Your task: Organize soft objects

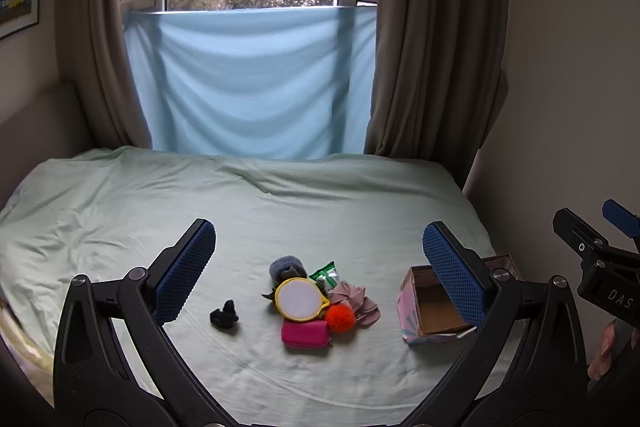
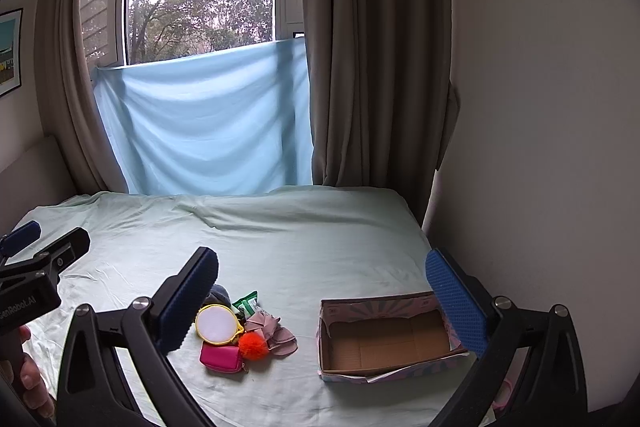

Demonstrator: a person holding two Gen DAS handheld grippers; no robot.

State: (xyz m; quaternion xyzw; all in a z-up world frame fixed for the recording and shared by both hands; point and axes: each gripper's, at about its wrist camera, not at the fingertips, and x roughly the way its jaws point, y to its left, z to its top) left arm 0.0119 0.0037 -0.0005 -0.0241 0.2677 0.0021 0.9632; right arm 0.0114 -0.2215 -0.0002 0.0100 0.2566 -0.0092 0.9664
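Heaped soft items (image 1: 316,301) mid-bed on the green sheet (image 1: 280,211), a dark sock (image 1: 224,313) lying apart to their left. Dead ahead of the left gripper (image 1: 320,259), jaws wide, holding nothing. Right gripper (image 2: 322,295) likewise spread and empty, nearer the open cardboard box (image 2: 388,341), bare inside.

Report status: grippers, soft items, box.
Left gripper open, right gripper open, both empty. Soft pile on bed, black piece apart. Box empty. Nothing blocking.
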